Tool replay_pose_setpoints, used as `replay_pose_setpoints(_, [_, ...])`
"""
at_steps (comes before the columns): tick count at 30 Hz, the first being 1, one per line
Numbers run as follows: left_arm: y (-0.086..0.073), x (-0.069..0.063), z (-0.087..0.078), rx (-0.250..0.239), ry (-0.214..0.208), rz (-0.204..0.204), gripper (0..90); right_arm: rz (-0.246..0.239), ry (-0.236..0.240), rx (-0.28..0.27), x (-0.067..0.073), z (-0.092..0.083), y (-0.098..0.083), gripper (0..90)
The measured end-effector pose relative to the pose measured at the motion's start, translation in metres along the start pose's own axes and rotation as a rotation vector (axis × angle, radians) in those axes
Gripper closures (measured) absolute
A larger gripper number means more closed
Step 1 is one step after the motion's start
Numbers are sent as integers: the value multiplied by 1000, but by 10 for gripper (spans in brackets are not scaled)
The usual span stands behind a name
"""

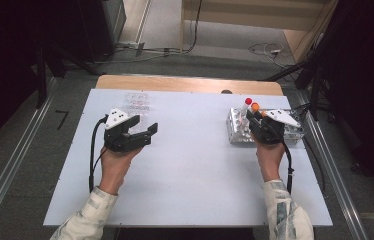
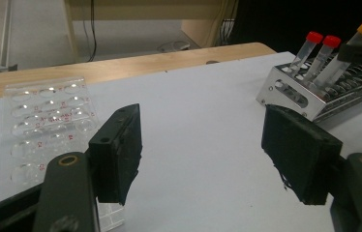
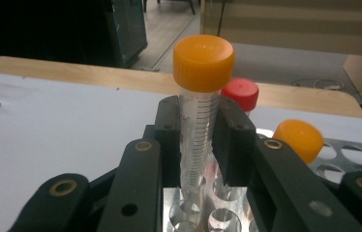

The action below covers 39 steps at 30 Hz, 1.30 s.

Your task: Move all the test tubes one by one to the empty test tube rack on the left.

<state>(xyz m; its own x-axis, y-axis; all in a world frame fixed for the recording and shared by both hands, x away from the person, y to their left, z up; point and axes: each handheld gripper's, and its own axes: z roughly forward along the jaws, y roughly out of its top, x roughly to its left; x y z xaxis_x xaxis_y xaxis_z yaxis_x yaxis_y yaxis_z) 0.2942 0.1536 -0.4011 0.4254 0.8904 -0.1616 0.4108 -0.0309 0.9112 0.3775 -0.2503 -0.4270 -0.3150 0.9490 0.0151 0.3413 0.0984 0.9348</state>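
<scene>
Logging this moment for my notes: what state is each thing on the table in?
Right tongs: shut on the orange-capped tube.
Orange-capped tube: capped, upright, foot in the rack.
Left tongs: open, nothing between them.
Rack: standing, holding capped tubes.
Clear well plate: flat on the table, untouched.

Your two grippers sit well apart on the table [image 1: 190, 175], one toward each side.

Your left gripper [image 1: 142, 129] lies toward the left, with the well plate [image 1: 136, 103] just behind it at the far edge. Your right gripper [image 1: 256, 116] is over the tube rack [image 1: 237, 131] at the right, its jaws on either side of a tube [image 3: 197, 140] standing in a rack hole. Another tube [image 3: 241, 94] stands behind that one, and a third [image 3: 299, 139] leans to its right, both in the rack.
</scene>
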Motion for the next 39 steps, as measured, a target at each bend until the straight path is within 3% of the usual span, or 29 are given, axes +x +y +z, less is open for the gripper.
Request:
replay_pose_setpoints(9, [0,-1,0,-1,5,4,308,0,14,-61,2,-19,15,709])
replay_pose_setpoints(18, [0,-2,-2,-4,7,4,308,-4,74,-67,14,-27,19,709])
replay_pose_setpoints(30, [0,-7,-1,-3,-3,8,309,-67,192,-30,48,-30,17,709])
replay_pose_setpoints(39, [-1,-10,0,6,-9,17,310,-147,291,17,89,-27,4,709])
